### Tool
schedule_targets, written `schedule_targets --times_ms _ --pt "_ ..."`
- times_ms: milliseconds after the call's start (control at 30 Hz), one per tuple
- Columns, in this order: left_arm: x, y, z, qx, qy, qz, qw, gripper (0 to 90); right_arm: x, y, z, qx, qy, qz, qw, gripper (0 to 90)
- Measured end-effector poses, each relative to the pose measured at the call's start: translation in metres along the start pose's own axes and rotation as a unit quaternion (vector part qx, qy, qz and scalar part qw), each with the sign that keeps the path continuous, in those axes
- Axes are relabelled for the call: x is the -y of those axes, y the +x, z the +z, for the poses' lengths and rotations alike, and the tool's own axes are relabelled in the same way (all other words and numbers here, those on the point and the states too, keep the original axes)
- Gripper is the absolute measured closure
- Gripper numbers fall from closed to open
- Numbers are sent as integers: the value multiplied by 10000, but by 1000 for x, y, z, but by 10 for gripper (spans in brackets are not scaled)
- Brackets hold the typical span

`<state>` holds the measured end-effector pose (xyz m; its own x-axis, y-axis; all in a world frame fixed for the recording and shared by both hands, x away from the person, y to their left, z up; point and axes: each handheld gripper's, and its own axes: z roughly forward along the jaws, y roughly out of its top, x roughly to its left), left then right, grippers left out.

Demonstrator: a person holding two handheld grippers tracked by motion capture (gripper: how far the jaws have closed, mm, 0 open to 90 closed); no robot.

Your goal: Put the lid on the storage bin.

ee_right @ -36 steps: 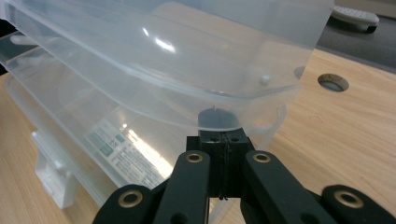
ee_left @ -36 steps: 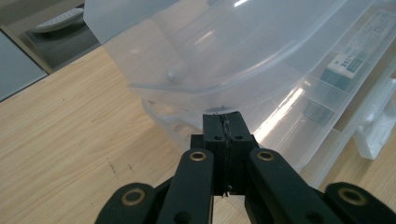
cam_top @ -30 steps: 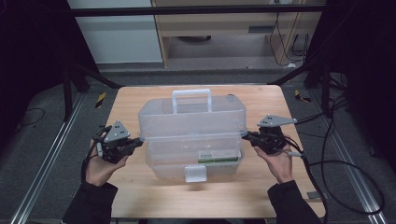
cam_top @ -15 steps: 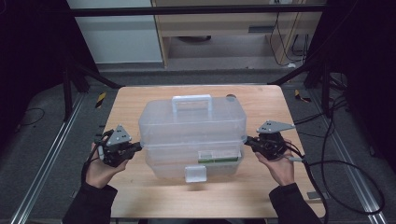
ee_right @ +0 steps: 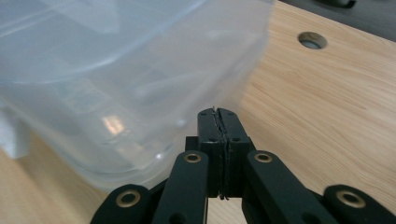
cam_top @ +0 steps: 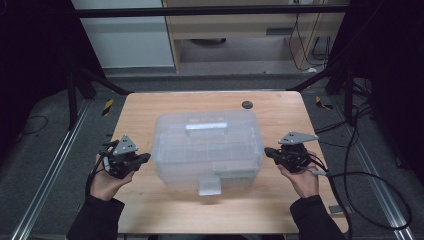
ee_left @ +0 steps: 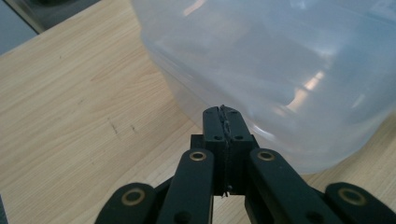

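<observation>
A translucent plastic storage box [cam_top: 207, 150] sits mid-table, slightly blurred, with a flat handle [cam_top: 206, 126] on its lid and a latch [cam_top: 209, 186] on the near side. My left gripper [cam_top: 145, 158] is shut and empty, its tip just off the box's left wall. The left gripper view puts the closed jaws [ee_left: 222, 112] right at the box's lower edge [ee_left: 261, 70]. My right gripper [cam_top: 267, 151] is shut and empty too, beside the box's right wall. The right gripper view shows that tip [ee_right: 217, 113] against the box's corner [ee_right: 116, 84]; whether they touch is unclear.
The wooden table [cam_top: 145, 115] has a round cable hole [cam_top: 246, 104] behind the box, also seen as a hole [ee_right: 312, 40] in the right gripper view. Black cables [cam_top: 365, 175] lie on the floor to the right. A cabinet [cam_top: 235, 35] stands beyond the table.
The box's far, handle end has dropped lower and the box now looks flatter. Both grippers have slid down and slightly outward along its sides, still shut.
</observation>
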<state>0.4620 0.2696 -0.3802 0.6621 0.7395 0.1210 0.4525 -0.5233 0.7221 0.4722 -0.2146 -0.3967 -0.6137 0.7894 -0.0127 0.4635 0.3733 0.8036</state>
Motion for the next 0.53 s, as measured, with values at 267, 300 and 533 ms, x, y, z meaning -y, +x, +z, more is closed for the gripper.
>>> schedule_targets --times_ms 267,300,533 --pt "17 17 16 -145 140 -370 9991 854 22 -23 3 561 111 233 9981 774" --pt "19 18 18 -172 166 -377 9990 843 26 -26 3 636 131 260 9975 756" --pt "27 24 25 -360 209 -477 9980 756 39 -41 3 934 96 410 9947 542"
